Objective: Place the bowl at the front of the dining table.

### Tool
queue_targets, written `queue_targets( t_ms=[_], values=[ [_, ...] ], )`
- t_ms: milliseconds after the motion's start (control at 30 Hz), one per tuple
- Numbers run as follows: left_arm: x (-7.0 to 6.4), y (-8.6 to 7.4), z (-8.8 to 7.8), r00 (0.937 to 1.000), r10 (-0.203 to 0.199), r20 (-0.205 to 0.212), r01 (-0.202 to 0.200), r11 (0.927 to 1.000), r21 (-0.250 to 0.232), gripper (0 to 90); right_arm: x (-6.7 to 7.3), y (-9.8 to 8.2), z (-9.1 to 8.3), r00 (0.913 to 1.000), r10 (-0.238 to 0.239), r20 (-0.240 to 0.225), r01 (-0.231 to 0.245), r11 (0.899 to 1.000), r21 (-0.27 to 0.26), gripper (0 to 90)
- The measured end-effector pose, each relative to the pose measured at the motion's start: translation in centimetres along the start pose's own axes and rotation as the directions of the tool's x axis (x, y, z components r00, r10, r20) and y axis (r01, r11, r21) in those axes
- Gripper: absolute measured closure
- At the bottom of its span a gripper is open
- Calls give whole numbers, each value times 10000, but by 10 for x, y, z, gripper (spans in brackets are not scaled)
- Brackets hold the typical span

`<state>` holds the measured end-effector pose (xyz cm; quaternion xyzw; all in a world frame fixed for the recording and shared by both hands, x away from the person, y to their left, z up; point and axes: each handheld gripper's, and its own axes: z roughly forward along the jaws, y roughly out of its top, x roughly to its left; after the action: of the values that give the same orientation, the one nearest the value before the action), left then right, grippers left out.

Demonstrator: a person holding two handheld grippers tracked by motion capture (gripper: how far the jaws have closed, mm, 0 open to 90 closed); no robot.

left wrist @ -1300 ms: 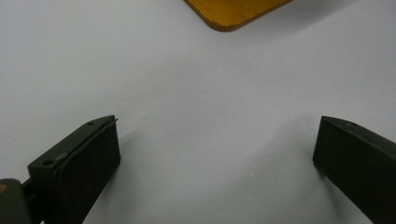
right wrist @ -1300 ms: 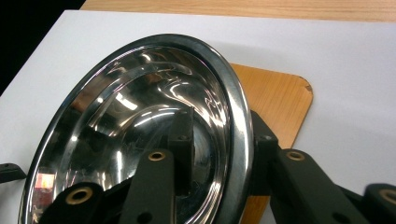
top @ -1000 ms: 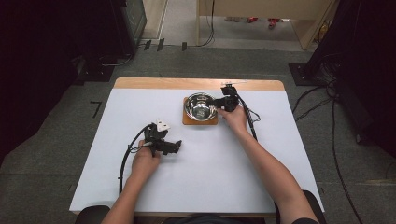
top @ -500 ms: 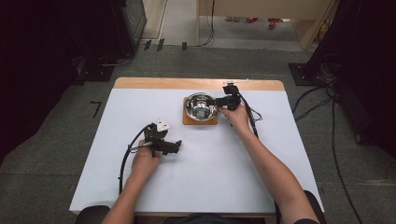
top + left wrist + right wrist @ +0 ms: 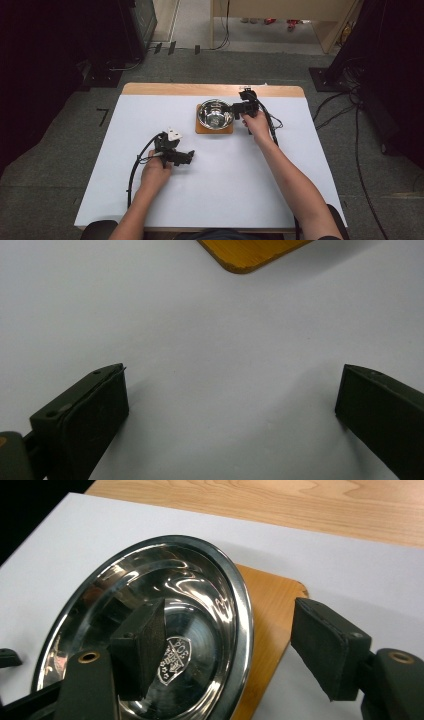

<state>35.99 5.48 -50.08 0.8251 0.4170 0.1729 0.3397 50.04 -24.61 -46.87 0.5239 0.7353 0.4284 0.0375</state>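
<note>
A shiny steel bowl (image 5: 215,114) stands on a small square wooden board (image 5: 201,131) at the far middle of the white table. My right gripper (image 5: 236,109) is at the bowl's right rim. Its jaws have just been opening and now stand open astride the rim of the bowl (image 5: 200,595), one pad inside and one outside over the board (image 5: 272,610), neither pressing. My left gripper (image 5: 190,157) rests low over the bare table, nearer the person. It (image 5: 232,377) is open with nothing between its pads, and a corner of the board (image 5: 250,252) lies ahead.
The white table cover (image 5: 225,190) leaves a strip of bare wood (image 5: 165,89) along the far edge. Black cables (image 5: 134,172) trail from both grippers across the table. Dark equipment and floor cables surround the table.
The right gripper stays at the bowl's right rim with barely any shift. The left hand and gripper have not moved.
</note>
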Motion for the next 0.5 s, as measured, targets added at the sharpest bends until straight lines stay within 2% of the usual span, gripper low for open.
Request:
queue_targets(
  t_ms=[67,500],
  values=[
    [0,0,0,10000,-1,0,1,10000,-1,4,1,0,0,9996,-210,209,210,9998,-37,310],
    [0,0,0,10000,-1,0,1,10000,0,4,5,-1,-10,9989,-464,18,464,9989,30,307]
  ],
)
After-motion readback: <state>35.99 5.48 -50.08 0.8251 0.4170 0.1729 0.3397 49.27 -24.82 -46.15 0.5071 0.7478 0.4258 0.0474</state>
